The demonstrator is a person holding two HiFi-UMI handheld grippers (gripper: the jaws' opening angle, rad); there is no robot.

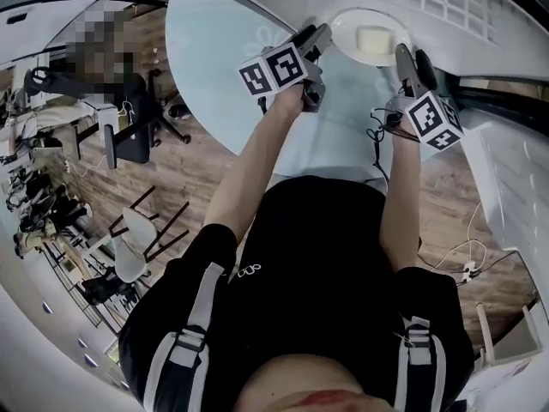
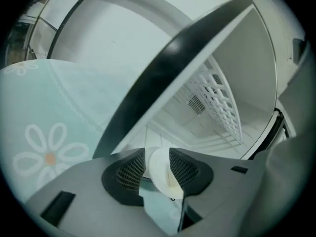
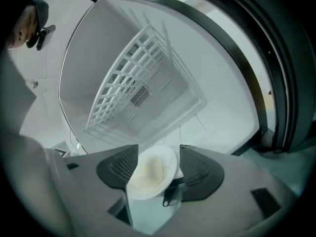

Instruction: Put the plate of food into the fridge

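Both my tongs are apart, gripping nothing. Left gripper [image 1: 319, 34] jaws stand open with the rim of the plate [image 1: 343, 37] between the pads, not pinched. Right gripper [image 1: 410, 58] jaws are also wide, with the plate and its pale food [image 3: 148, 171] in the gap, loose. The plate sits on the white floor at the mouth of the fridge [image 3: 207, 83], just past the edge of the flowered blue table [image 1: 214, 67]. A white wire rack [image 3: 123, 95] sits deeper inside. Grippers are either side of the plate.
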